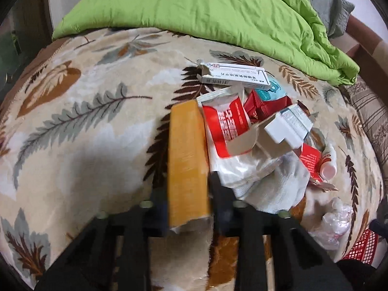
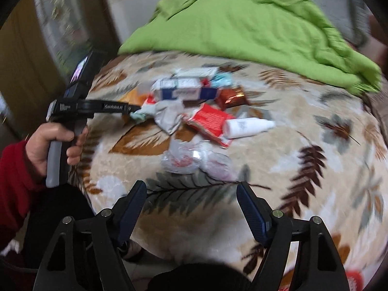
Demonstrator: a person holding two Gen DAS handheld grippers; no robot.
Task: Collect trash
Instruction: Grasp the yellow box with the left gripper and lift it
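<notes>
A: What does the left gripper (image 1: 188,194) have?

B: Its two fingers are clamped on a long yellow-orange box (image 1: 186,160), which sticks out forward between them. The near end of the box looks torn.

A: And the rest of the trash?

B: Just ahead and to the right of that gripper, heaped on the leaf-patterned blanket (image 1: 84,121): a red and white pouch (image 1: 225,126) touching the box's side, a white carton (image 1: 287,128) on top of it, a long white box (image 1: 238,76) farther out, a crumpled white cloth (image 1: 274,186) nearest, and a small white bottle (image 1: 328,163) at the far right edge.

A: The right gripper (image 2: 191,203)?

B: Spread wide and holding nothing. A crumpled clear plastic bag (image 2: 194,157) lies just ahead of its fingertips, with the white bottle (image 2: 247,127) and a red packet (image 2: 209,120) beyond.

A: How far along is the collecting?

B: Early, I'd judge. One piece is gripped; nearly the whole pile is on the blanket. A red mesh basket (image 1: 362,246) shows low at the right, well behind the left gripper's tips. That may be the bin, though I can't tell what's in it.
</notes>
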